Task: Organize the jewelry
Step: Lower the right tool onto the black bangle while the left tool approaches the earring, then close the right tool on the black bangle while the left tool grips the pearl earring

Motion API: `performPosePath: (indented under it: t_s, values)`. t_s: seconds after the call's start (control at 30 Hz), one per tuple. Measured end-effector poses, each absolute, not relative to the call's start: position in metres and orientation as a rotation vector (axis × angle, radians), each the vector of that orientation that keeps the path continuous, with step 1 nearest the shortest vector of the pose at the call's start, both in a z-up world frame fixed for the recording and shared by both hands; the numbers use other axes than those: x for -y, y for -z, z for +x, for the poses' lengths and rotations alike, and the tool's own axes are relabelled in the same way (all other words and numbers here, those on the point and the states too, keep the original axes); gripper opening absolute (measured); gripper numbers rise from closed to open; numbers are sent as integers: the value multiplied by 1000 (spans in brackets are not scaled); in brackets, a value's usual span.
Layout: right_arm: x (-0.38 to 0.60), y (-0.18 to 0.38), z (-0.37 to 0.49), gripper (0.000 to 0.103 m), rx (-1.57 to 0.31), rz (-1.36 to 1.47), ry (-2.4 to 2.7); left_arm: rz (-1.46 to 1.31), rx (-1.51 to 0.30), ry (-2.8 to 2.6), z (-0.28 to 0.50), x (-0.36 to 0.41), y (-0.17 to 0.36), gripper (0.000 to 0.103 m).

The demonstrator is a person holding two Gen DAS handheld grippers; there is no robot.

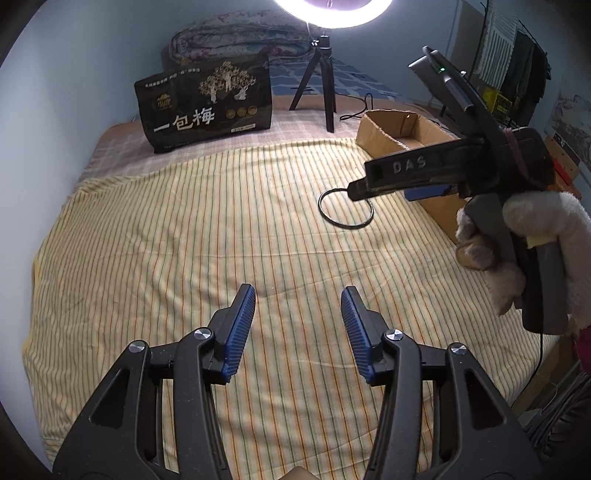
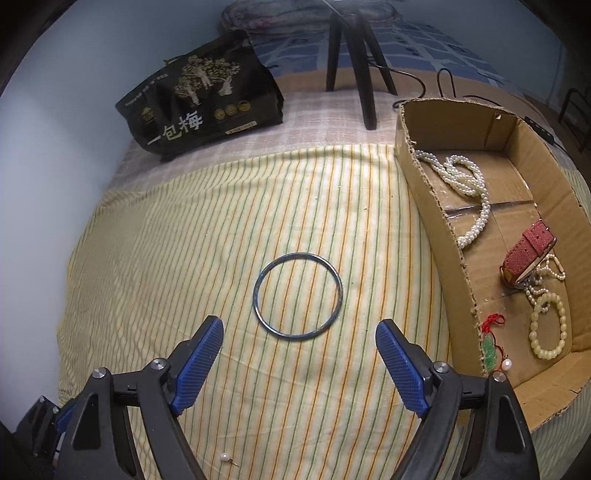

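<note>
A thin dark bangle (image 2: 297, 295) lies flat on the striped yellow cloth (image 2: 184, 258), just ahead of my open, empty right gripper (image 2: 299, 328). In the left wrist view the bangle (image 1: 334, 218) lies under the right gripper's tip (image 1: 356, 192). A cardboard box (image 2: 458, 258) to the right holds a pearl necklace (image 2: 465, 181), a red-strap watch (image 2: 528, 251), a pale bead bracelet (image 2: 550, 332) and a green pendant on red cord (image 2: 489, 347). A small pearl earring (image 2: 224, 457) lies on the cloth near my right gripper's base. My left gripper (image 1: 297, 295) is open and empty over the cloth.
A black snack bag (image 1: 207, 105) stands at the back left. A black tripod (image 1: 317, 92) with a ring light (image 1: 332, 11) stands behind the box (image 1: 399, 133). A folded quilt (image 1: 236, 37) lies against the far wall. Cables (image 2: 436, 85) run behind the box.
</note>
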State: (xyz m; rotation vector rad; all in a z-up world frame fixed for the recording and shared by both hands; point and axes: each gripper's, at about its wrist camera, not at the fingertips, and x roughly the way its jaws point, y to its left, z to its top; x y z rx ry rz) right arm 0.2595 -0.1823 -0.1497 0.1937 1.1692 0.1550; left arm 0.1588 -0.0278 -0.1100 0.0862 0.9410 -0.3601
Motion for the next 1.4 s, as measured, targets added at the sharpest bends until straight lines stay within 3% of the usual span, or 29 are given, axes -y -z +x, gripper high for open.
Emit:
performPosePath:
  t_s: [0.13,0.3,0.4,0.47,0.5,0.73,0.83,1.4]
  values:
    - [186,154,261,81,-1182,213,-149,69,-962,369,159,26,116,50]
    - [189,166,264,57,-1225,265,-158,55,-1016,424,157,33,128,50]
    - [191,173,266,48,-1249,285,-151,65,-1040,470,154,43,136,49]
    - [191,177,268,42,-1259,290,-146,75,-1058,495,152,50,141,44]
    - [191,177,268,42,-1261,294,-145,88,-1070,507,150,55,144,38]
    - [196,186,274,36,-1269,341,-139,141,-1123,543,148,74,166,37]
    - [197,188,278,34,-1267,356,-136,142,-1141,537,152,76,173,31]
    - [192,191,287,30,-1260,312,-101,249,-1107,562,148,99,184,31]
